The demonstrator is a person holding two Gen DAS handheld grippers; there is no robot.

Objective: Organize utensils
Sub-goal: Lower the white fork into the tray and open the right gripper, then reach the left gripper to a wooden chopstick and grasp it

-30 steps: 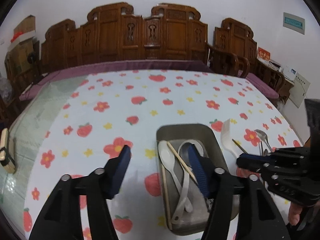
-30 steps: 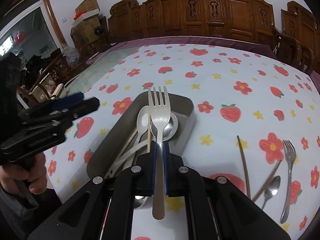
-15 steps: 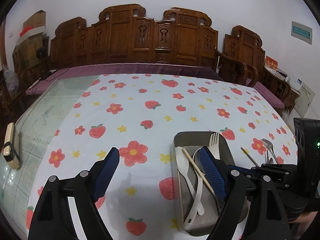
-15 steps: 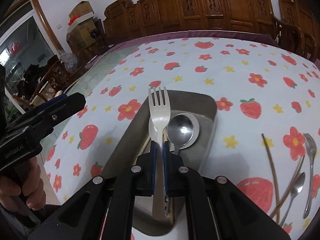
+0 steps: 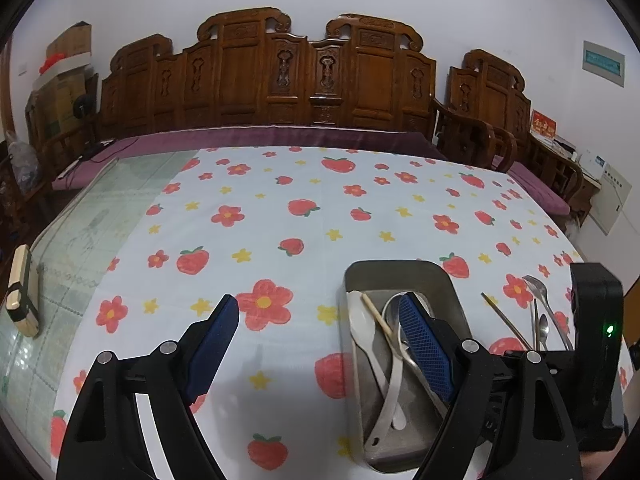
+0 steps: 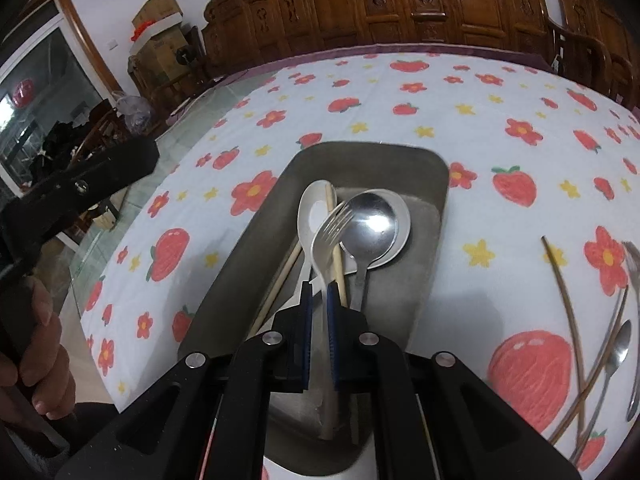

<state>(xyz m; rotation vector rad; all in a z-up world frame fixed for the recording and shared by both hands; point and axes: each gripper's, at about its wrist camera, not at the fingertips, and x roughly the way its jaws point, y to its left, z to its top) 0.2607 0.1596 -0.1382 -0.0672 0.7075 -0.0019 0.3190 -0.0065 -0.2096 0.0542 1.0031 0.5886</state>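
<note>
A grey metal tray (image 6: 248,248) sits on the strawberry tablecloth and holds a white spoon (image 6: 310,216), a metal spoon (image 6: 370,220) and a wooden chopstick (image 6: 338,256). My right gripper (image 6: 319,288) hangs low over the tray. Its jaws are opening, and a metal fork (image 6: 332,224) stands blurred and twisted on its side between the pads, slipping loose. My left gripper (image 5: 318,304) is open and holds nothing. Its right finger (image 5: 424,344) hangs over the tray (image 5: 396,268), hiding part of the contents.
Right of the tray, brown chopsticks (image 6: 568,304), a small spoon (image 6: 618,344) and another fork (image 5: 538,288) lie on the cloth. A tan block (image 5: 22,292) rests on the bare glass at the far left. Carved wooden chairs (image 5: 312,80) line the far side.
My right gripper has sunk toward the tray with the fork, which has rolled from flat onto its side. The left jaws have spread wider, and the left view has tipped up a little.
</note>
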